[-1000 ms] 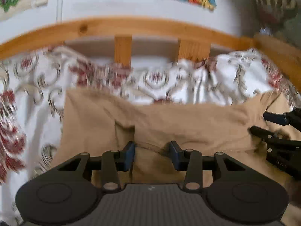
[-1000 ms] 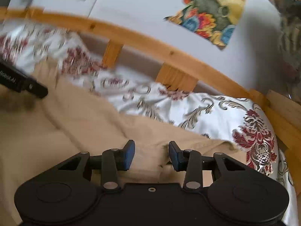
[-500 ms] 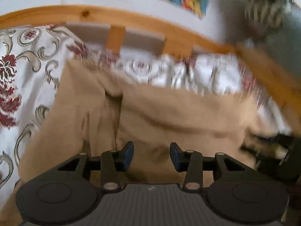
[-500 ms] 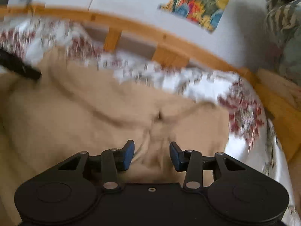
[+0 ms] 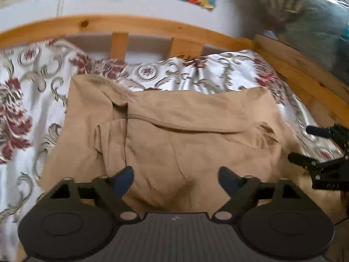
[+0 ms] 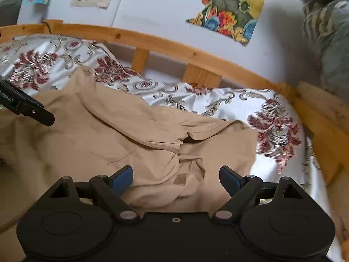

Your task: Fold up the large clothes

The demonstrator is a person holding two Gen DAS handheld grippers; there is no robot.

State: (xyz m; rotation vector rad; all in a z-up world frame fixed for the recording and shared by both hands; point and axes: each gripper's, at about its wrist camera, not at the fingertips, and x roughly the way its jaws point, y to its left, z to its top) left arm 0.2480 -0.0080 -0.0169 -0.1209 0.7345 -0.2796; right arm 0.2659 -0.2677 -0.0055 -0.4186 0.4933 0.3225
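- Left wrist view: the left gripper (image 5: 175, 180) stood with its blue-padded fingers (image 5: 123, 180) spread wide, holding nothing, just above the near part of the tan garment (image 5: 185, 135).
- The garment lay across the floral bedspread (image 5: 19, 113), bunched rather than flat. A hemmed edge ran across its upper half, and a folded flap sat at its left side.
- The far edge of the garment lay short of the wooden bed rail (image 5: 130, 25), with patterned bedspread showing between them.
- At the right edge of this view the right gripper (image 5: 305, 145) appeared, its two dark fingers apart, beside the garment's right end and over the bedspread.
- Right wrist view: the right gripper (image 6: 176, 178) also had its fingers (image 6: 229, 179) set wide apart and gripped nothing. It hung over a rumpled part of the garment (image 6: 109, 139), where several creases gathered.
- The garment's right edge ended on the bedspread (image 6: 218, 102), near a red floral motif.
- At the left edge of this view a dark part of the left gripper (image 6: 26, 107) reached over the cloth; whether it touched the fabric could not be told.
- Colourful pictures (image 6: 229, 6) hung on the pale wall above the bed rail (image 6: 174, 45).
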